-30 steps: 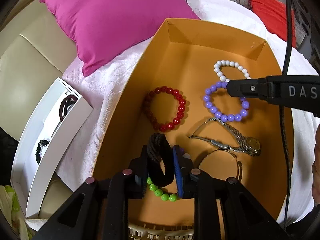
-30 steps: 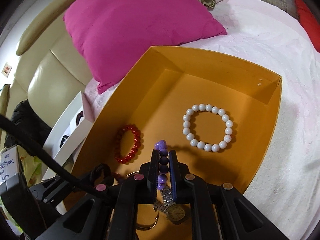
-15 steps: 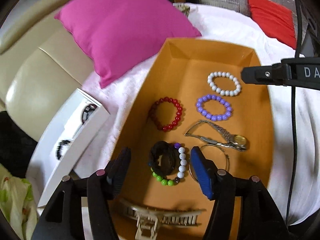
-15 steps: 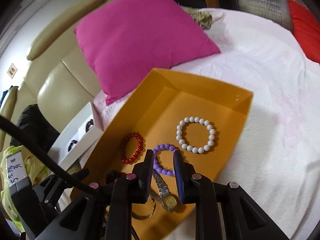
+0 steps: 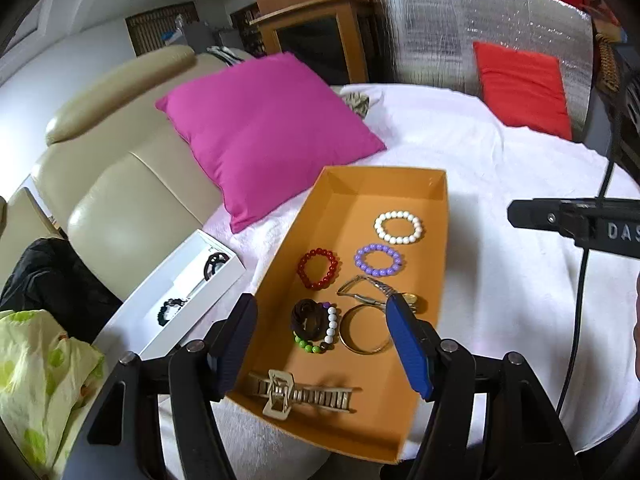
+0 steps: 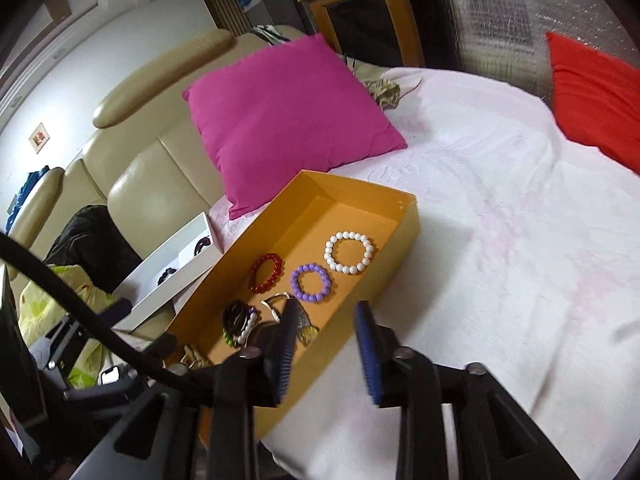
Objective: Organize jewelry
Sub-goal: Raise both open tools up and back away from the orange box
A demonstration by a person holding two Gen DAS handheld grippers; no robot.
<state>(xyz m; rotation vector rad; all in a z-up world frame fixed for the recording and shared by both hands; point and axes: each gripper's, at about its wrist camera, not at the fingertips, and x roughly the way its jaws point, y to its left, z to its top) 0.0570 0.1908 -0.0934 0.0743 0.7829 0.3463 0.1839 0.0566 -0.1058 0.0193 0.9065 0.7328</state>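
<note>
An orange box [image 5: 439,240] lies on the white bedspread. In it are a white bead bracelet [image 5: 398,227], a purple one [image 5: 377,260], a red one [image 5: 319,268], a metal watch [image 5: 380,295], a gold bangle [image 5: 365,330], a black hair tie [image 5: 307,319] on a mixed bead bracelet [image 5: 324,336], and a beige hair claw [image 5: 298,394]. My left gripper [image 5: 322,344] is open and empty, raised above the box's near end. My right gripper [image 6: 326,344] is open and empty above the box's near right wall [image 6: 360,304]. The beads [image 6: 308,283] also show there.
A pink pillow [image 5: 264,132] leans behind the box, a red one [image 5: 520,88] at the far right. A white tray [image 5: 188,292] with dark bracelets sits left of the box by the beige sofa [image 5: 120,200]. A yellow-green cloth [image 5: 40,368] lies at near left.
My left gripper let go of the black hair tie in the box, my right let go of the purple bracelet. Both opened wide and pulled up and back.
</note>
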